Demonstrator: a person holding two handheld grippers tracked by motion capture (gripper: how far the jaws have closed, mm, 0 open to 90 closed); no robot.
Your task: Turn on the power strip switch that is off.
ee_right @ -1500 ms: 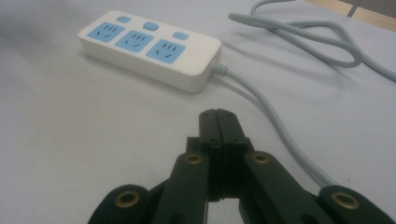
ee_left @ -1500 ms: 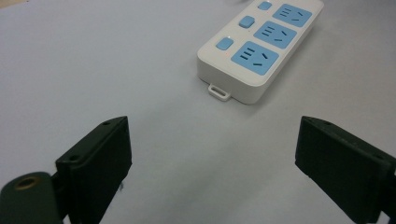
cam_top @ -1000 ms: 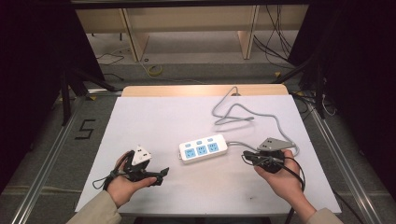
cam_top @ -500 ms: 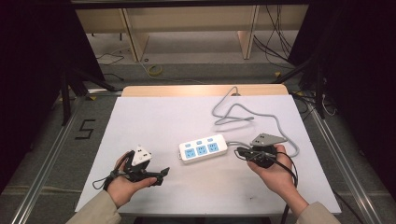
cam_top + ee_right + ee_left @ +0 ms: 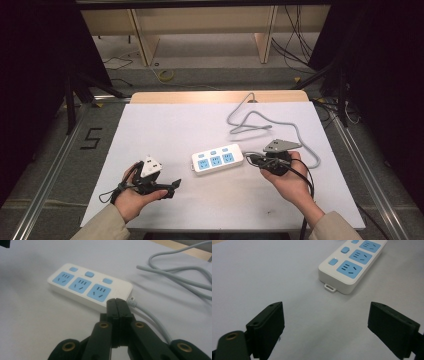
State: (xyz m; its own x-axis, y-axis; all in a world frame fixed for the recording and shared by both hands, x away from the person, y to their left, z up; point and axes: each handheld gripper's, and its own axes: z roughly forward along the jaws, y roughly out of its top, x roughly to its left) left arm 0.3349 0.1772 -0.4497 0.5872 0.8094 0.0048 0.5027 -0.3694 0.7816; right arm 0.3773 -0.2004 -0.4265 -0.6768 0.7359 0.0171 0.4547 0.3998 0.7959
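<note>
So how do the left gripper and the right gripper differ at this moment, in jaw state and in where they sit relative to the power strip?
The left gripper has its jaws wide apart with bare table between them; the right gripper has its jaws pressed together. The left gripper sits back from the power strip, off its cable-free end; the right gripper's tips are close to the end where the grey cable leaves. Both point at the strip and hold nothing.

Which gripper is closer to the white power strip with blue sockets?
Right. The right gripper, shut, sits at the white plastic power strip's cord end; the left gripper, open, waits farther off.
</note>
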